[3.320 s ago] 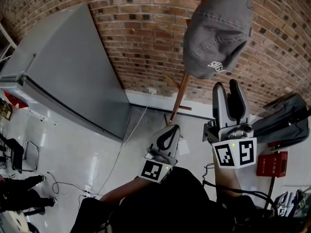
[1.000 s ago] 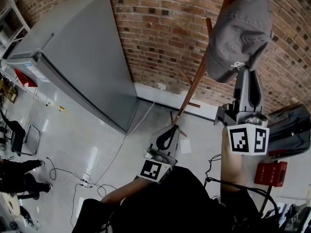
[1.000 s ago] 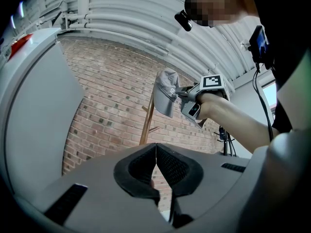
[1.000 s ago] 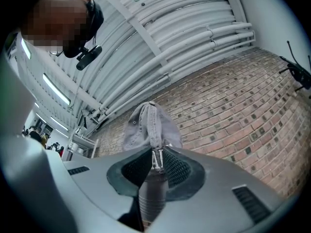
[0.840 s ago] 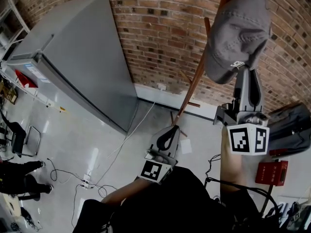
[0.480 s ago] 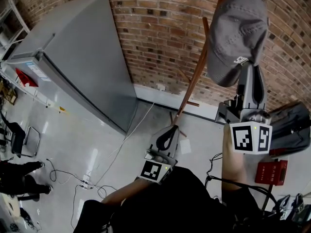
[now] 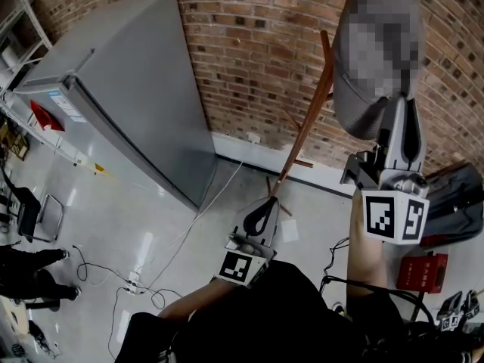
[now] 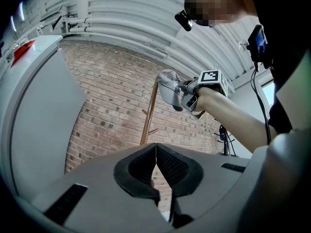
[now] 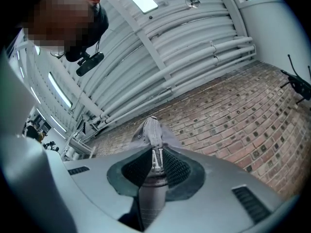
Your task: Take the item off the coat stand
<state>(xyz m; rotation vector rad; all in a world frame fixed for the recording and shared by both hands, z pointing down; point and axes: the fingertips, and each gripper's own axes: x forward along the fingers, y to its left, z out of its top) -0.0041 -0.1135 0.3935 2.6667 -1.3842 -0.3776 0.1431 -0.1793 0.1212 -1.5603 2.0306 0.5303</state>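
1. Head view: reaching up with the right gripper [image 7: 401,112] and pinching the lower edge of the grey cap [image 7: 361,118]. Cap hanging high up, right beside the top of the wooden coat stand [image 7: 306,123]. Not managing to tell here whether it's clear of the peg. Left gripper [image 7: 259,216] sitting low, well apart from the stand.
2. Left gripper view: showing the left gripper [image 8: 156,152] with its jaws pressed together, gripping nothing. Pointing at the brick wall [image 8: 112,110], with the cap [image 8: 167,87] and the right gripper [image 8: 188,89] up near the top of the stand [image 8: 148,113].
3. Right gripper view: clamping the right gripper [image 9: 156,161] on a fold of the cap's [image 9: 151,130] fabric, jaws nearly together, with the rest of the cap poking up past the tips.
4. Guessing the lift-off step is in hand. Next move probably calling for raising the cap up and away from the peg, holding the pinch tight, thin fabric being likely to slip.
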